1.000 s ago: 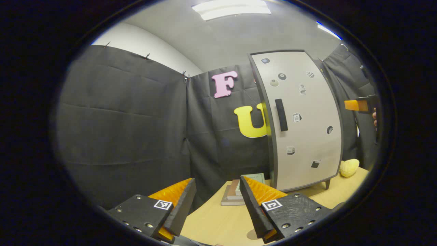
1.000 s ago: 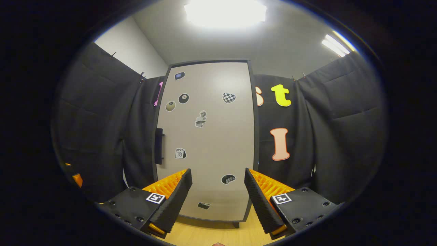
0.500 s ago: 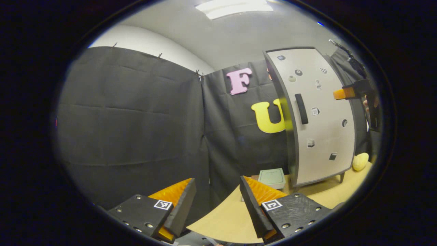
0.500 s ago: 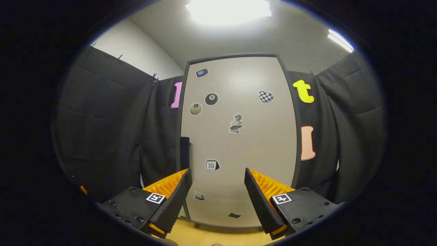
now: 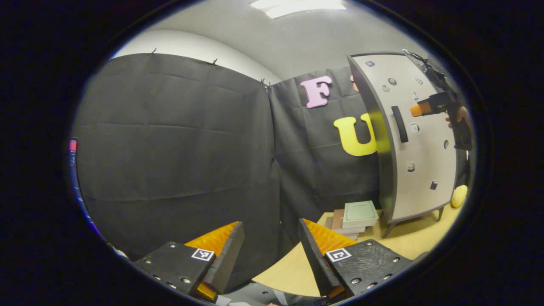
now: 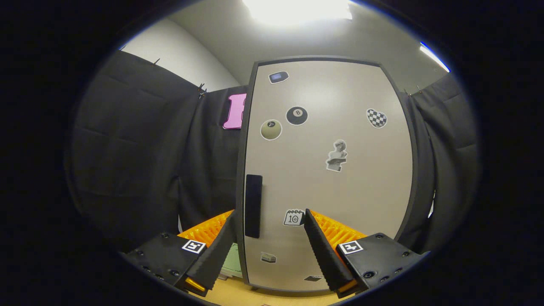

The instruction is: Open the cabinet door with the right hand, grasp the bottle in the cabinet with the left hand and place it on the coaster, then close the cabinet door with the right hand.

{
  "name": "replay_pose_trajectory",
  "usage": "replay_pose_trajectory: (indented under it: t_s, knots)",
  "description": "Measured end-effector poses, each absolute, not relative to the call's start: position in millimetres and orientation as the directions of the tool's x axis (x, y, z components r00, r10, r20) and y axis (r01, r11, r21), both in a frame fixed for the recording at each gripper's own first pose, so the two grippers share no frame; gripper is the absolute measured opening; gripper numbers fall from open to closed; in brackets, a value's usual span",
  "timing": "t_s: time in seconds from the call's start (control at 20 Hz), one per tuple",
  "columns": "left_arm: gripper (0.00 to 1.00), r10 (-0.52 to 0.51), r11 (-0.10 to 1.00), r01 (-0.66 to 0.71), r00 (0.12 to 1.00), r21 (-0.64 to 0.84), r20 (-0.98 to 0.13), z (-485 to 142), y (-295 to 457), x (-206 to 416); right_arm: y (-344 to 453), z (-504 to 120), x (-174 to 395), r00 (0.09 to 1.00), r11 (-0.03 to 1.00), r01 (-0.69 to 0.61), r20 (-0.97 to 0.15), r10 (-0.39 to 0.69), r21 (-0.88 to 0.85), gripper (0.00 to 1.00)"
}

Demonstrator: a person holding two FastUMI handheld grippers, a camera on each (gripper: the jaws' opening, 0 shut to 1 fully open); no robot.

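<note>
— Where are the right gripper point(image 6: 268, 231) and its target?
— Its jaws stand apart, holding nothing. The handle point(image 6: 253, 205) of the cabinet door point(image 6: 340, 195) is just ahead, slightly left of the gap, an upright bar running top to bottom along the door's left edge.
— And the left gripper point(image 5: 270, 242)?
— Also spread and empty, low over the table point(image 5: 408, 242), with the cabinet well off to its right. The right one looks far nearer. I can't see the bottle; I'd guess it's behind that closed door.

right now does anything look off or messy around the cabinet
Nothing stands out. The cabinet stands upright with its door shut, handle intact. Books lie stacked beside it on the table.
</note>
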State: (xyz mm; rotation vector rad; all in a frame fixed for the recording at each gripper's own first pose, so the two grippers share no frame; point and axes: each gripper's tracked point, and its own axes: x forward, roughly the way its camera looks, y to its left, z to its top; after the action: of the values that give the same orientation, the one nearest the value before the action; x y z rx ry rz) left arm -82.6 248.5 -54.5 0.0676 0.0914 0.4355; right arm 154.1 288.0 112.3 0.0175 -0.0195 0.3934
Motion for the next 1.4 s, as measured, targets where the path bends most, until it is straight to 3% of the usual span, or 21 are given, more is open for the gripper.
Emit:
replay_pose_trajectory:
  t_s: [0.45, 0.6, 0.75, 0.8, 1.05, 1.1, 1.15, 1.2, 1.4]
  knots:
    - [0.77, 0.481, 0.877, -0.475, 0.871, 0.078, -0.103, -72.4, 281.6, -96.1, 349.2, 94.8, 197.2, 0.913, 0.915, -0.402, -0.078, 0.4, -0.02, 0.94]
    - [0.79, 0.495, 0.869, -0.488, 0.862, 0.08, -0.109, -75.5, 289.4, -103.2, 359.1, 82.2, 210.0, 0.915, 0.923, -0.385, -0.133, 0.38, -0.01, 0.77]
    - [0.8, 0.516, 0.856, -0.508, 0.85, 0.095, -0.109, -76.7, 298.8, -108.1, 354.9, 78.4, 222.3, 0.93, 0.943, -0.334, -0.156, 0.331, 0.012, 0.73]
    - [0.8, 0.527, 0.849, -0.518, 0.842, 0.104, -0.11, -76.8, 303.9, -110.4, 355.5, 77.7, 226.5, 0.934, 0.947, -0.319, -0.162, 0.32, 0.033, 0.53]
    - [0.82, 0.553, 0.833, -0.543, 0.825, 0.103, -0.119, -82.9, 318.4, -122.1, 352.4, 74.5, 228.3, 0.934, 0.952, -0.294, -0.182, 0.306, 0.088, 0.31]
    - [0.83, 0.551, 0.834, -0.543, 0.825, 0.098, -0.122, -83.3, 317.1, -121.8, 352.6, 74.7, 228.8, 0.934, 0.951, -0.302, -0.179, 0.309, 0.066, 0.22]
    - [0.83, 0.548, 0.837, -0.54, 0.827, 0.093, -0.124, -86.1, 315.3, -120.2, 352.4, 74.9, 226.1, 0.931, 0.948, -0.312, -0.18, 0.319, 0.063, 0.24]
    - [0.77, 0.543, 0.84, -0.535, 0.831, 0.091, -0.125, -86.1, 312.5, -117.5, 352.5, 74.1, 225.6, 0.924, 0.942, -0.331, -0.183, 0.337, 0.063, 0.17]
    - [0.81, 0.513, 0.858, -0.504, 0.851, 0.095, -0.115, -82.7, 297.7, -101.7, 349.7, 77.4, 214.8, 0.893, 0.911, -0.407, -0.181, 0.412, 0.066, 0.17]
